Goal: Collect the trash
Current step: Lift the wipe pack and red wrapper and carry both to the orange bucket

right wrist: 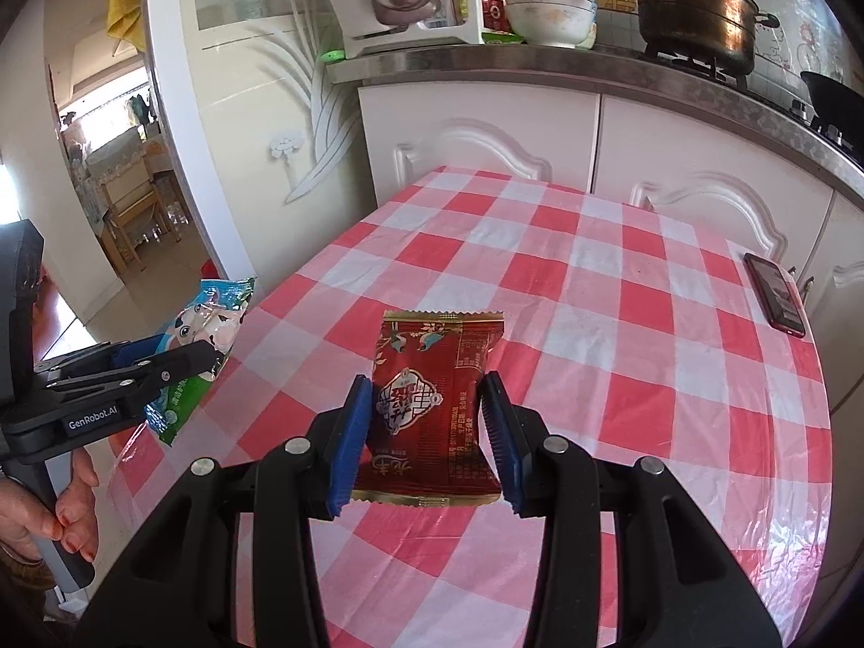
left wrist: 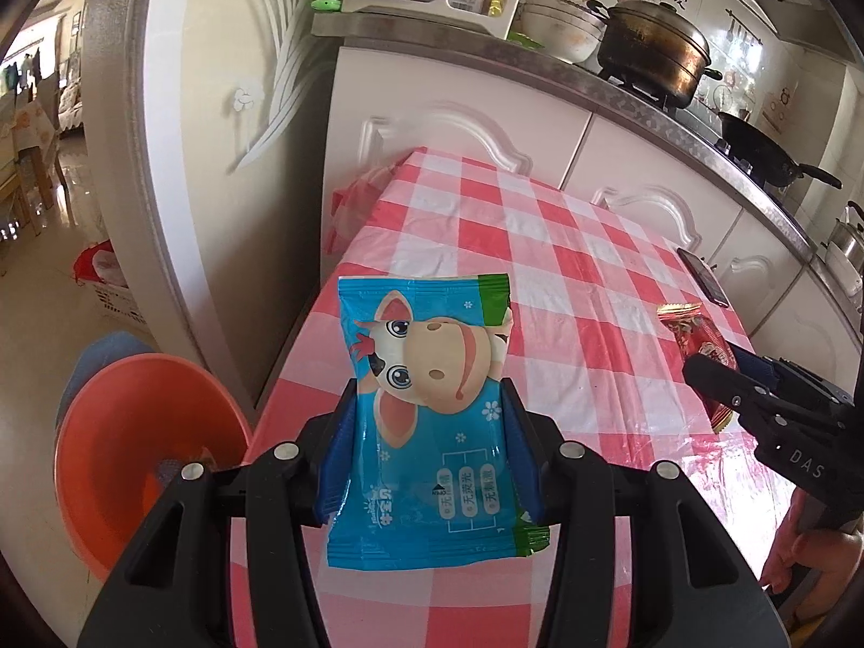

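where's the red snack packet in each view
Left wrist view: the red foil snack packet sits at the right edge, held in the right gripper.
Right wrist view: it is at centre, between the blue fingers.
Shared landmark: the dark phone on the checked tablecloth.

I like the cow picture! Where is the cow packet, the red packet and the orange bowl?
cow packet [left wrist: 426, 378], left wrist view, on the cow's face.
red packet [right wrist: 426, 405], right wrist view, on its printed middle.
orange bowl [left wrist: 124, 421], left wrist view, on its inner wall.

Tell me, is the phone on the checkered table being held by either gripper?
No, the phone lies alone near the table's far right edge, while the right gripper holds a red wrapper.
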`<action>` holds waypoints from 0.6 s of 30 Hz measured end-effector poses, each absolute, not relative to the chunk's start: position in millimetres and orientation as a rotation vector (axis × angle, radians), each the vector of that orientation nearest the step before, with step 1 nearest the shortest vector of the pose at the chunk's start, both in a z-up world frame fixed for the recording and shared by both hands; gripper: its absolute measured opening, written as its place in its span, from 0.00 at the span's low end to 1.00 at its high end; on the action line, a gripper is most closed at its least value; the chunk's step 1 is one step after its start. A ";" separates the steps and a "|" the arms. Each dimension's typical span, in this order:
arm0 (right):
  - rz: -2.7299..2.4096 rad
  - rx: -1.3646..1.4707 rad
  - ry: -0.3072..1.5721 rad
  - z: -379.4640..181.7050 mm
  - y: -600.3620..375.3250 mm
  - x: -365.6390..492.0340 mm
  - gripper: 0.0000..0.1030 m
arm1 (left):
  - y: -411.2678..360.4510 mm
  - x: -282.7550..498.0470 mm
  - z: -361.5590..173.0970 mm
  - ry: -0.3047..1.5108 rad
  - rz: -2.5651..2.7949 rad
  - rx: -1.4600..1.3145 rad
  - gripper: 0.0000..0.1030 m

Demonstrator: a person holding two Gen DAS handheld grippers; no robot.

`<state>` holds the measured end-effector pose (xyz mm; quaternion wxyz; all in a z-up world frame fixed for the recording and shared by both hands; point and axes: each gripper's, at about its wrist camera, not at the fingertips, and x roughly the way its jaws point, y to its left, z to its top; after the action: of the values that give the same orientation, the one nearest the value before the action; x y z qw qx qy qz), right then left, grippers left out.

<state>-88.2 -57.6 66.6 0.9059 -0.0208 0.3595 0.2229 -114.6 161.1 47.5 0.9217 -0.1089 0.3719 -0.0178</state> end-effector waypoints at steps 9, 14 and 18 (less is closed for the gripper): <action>0.524 -0.084 0.714 83.0 -27.6 -97.6 0.42 | 195.2 -135.4 49.5 0.734 0.052 -0.219 0.49; 0.557 -0.099 0.707 88.7 -12.4 -99.8 0.42 | 215.9 -145.2 48.0 0.731 0.104 -0.226 0.49; 0.580 -0.115 0.705 89.9 0.7 -102.5 0.42 | 229.1 -152.0 47.5 0.726 0.140 -0.218 0.49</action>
<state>-102.5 0.7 89.9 0.8960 -0.0556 0.3401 0.2799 -152.0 229.1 47.5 0.9267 -0.1064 0.3540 0.0681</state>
